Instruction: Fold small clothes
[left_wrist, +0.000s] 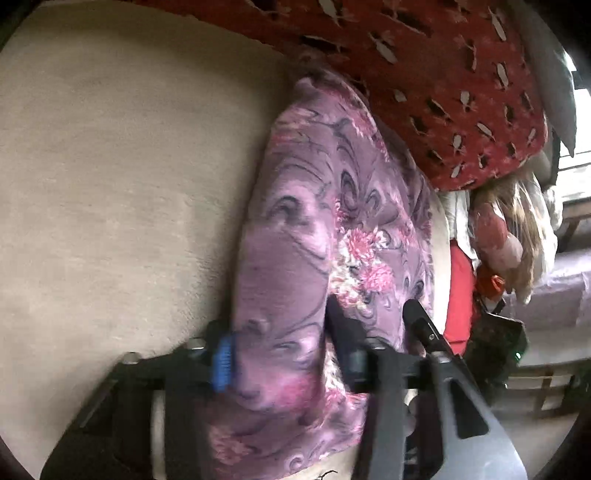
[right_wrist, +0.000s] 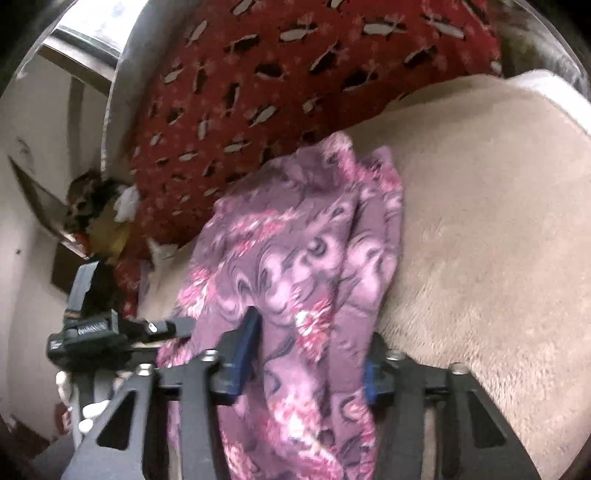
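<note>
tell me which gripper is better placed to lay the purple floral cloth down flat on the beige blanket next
Right, tentatively. The right gripper has the purple floral cloth between its fingers with open beige blanket right beside it. The left gripper also straddles the cloth, but nearer the red patterned pillow side.

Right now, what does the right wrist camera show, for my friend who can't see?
A purple flowered cloth drapes between the right gripper's black fingers onto a beige blanket. Behind sits a red patterned cushion.
</note>
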